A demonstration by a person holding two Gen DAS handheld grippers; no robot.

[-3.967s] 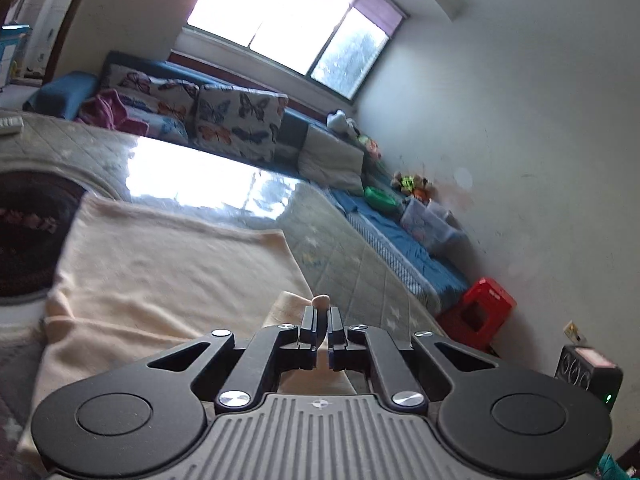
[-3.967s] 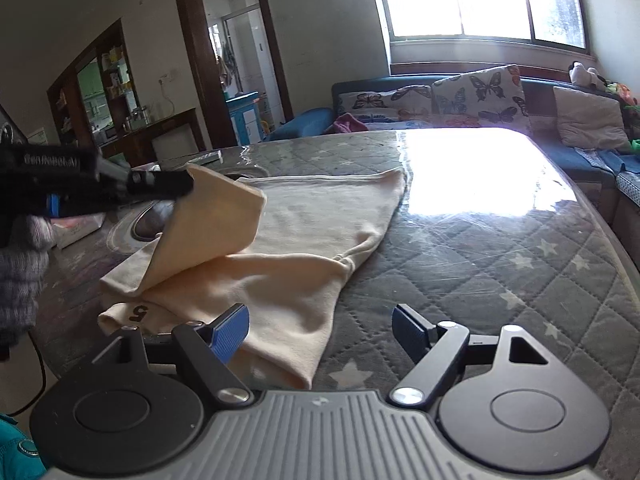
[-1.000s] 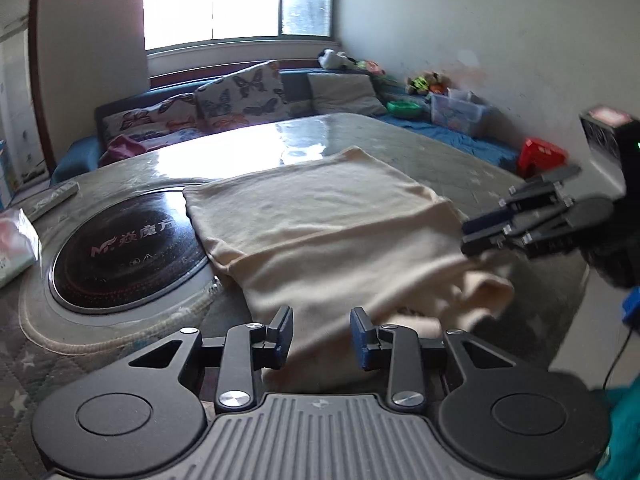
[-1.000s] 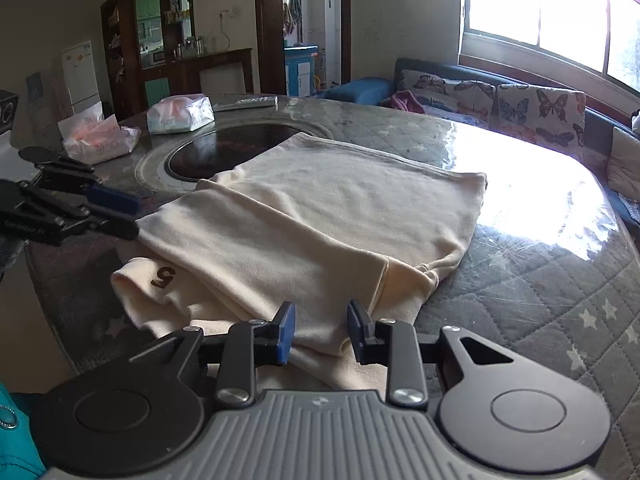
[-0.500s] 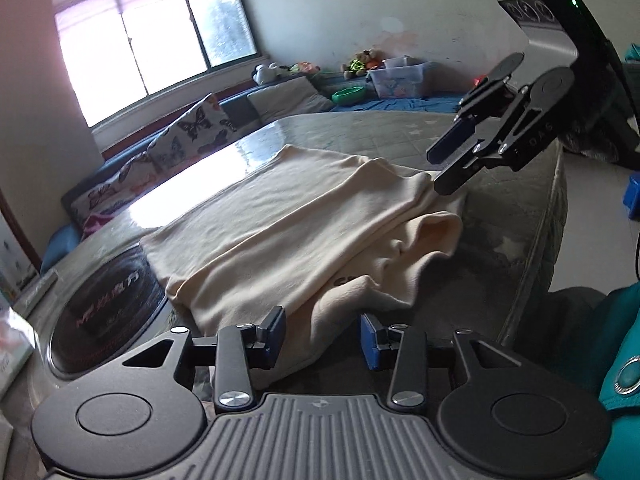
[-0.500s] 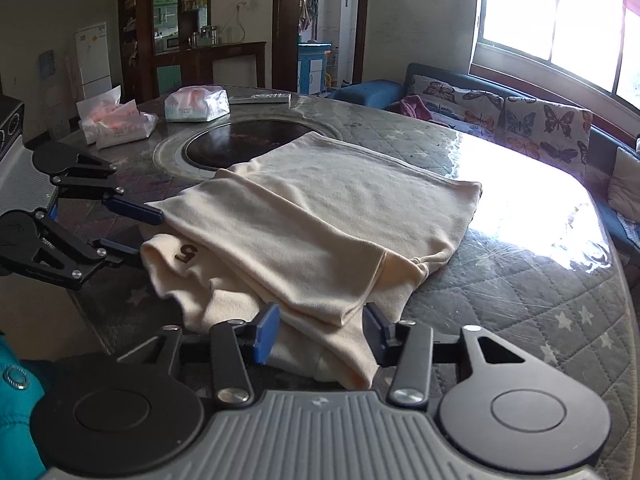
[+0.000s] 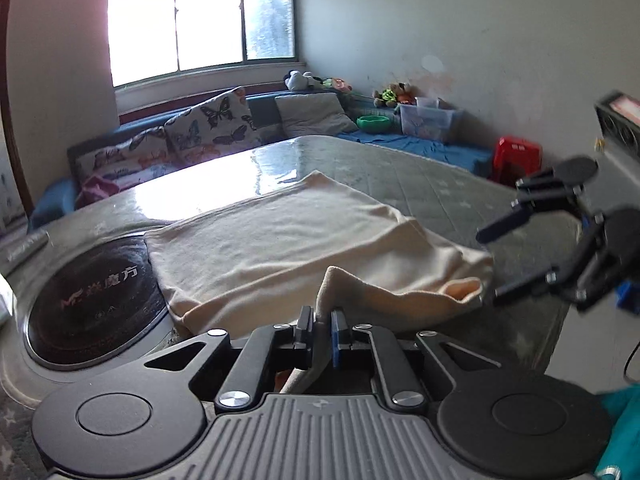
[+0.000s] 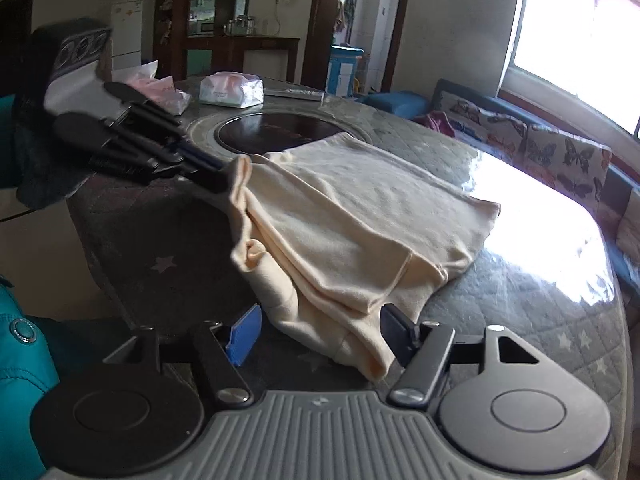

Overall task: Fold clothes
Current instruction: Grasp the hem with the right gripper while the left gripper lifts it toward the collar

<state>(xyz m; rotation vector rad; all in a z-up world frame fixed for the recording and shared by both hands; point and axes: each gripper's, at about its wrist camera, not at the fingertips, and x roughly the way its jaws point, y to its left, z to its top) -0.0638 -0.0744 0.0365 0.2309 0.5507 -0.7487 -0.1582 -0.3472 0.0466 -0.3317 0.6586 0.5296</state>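
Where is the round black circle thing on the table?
The round black cooktop is set into the table at the left of the left wrist view, with the cream garment just to its right, one corner overlapping its edge.

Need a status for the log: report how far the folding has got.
Done: the cream garment lies partly folded on the quilted table, one layer over another. In hand: the left gripper pinches a near corner; the right gripper is open around the near edge. Left: grip and make the next fold.
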